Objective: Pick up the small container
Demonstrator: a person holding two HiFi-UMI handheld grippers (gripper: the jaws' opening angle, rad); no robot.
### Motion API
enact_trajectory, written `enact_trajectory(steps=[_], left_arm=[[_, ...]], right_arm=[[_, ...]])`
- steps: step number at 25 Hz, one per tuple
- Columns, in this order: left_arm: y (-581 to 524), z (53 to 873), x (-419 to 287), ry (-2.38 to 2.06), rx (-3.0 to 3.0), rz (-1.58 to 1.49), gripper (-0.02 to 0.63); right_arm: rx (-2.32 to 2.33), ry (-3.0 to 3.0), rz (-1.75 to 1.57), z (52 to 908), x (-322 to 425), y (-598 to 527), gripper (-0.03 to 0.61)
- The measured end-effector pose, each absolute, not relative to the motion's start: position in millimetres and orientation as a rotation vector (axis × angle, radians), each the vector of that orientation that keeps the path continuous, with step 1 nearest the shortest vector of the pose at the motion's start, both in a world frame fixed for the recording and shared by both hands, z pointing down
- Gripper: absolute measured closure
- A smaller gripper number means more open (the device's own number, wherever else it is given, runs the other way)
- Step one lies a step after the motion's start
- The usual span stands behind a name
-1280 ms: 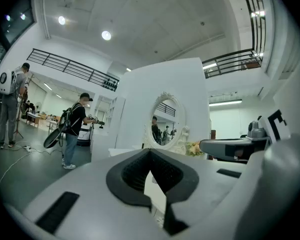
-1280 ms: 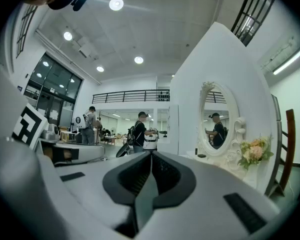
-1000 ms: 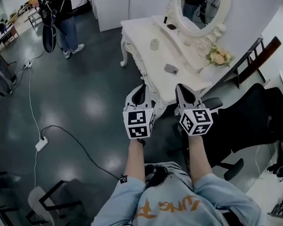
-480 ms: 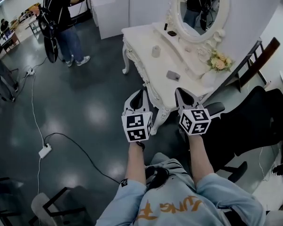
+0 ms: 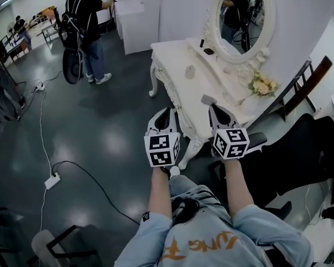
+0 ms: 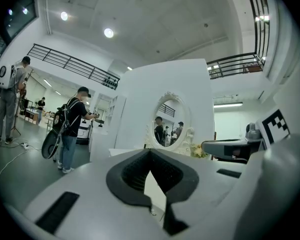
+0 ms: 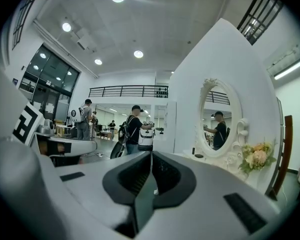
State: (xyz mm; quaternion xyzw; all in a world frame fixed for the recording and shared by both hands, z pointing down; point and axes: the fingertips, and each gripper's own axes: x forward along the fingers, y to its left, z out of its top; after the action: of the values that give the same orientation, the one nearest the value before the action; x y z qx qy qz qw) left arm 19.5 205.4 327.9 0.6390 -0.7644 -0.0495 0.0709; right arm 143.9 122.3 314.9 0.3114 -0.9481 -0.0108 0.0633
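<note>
The small container (image 5: 190,71), a pale little cylinder, stands upright on the white dressing table (image 5: 175,79), toward its far half. Both grippers hang side by side in front of the table's near end, well short of the container. My left gripper (image 5: 166,111) has its tips together and holds nothing; in its own view the left gripper (image 6: 150,153) points at the mirror. My right gripper (image 5: 214,108) is shut and empty too, and the right gripper (image 7: 151,154) points along the table.
A flat grey object (image 5: 207,99) lies on the table close to the right gripper. An oval mirror (image 5: 240,15) and flowers (image 5: 261,87) stand at the table's back. A black chair (image 5: 300,149) is at right. A person with a backpack (image 5: 83,26) stands far left; a cable (image 5: 86,166) crosses the floor.
The table and the person with the backpack have slid rightward in the head view. Both grippers stay shut, side by side, at the table's near end.
</note>
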Motion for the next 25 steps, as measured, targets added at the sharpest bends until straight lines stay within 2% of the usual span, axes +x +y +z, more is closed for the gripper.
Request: enact_trajectory(steps=[12, 25], left_arm=[[156, 323, -1, -2.250, 1.990, -0.139, 0.594], [67, 405, -38, -2.117, 1.908, -0.037, 0.594]], right_arm=[[0.992, -2.846, -0.044, 313, 123, 70, 0.549], [1.017, -2.786, 0.212, 388, 86, -24, 0.549]])
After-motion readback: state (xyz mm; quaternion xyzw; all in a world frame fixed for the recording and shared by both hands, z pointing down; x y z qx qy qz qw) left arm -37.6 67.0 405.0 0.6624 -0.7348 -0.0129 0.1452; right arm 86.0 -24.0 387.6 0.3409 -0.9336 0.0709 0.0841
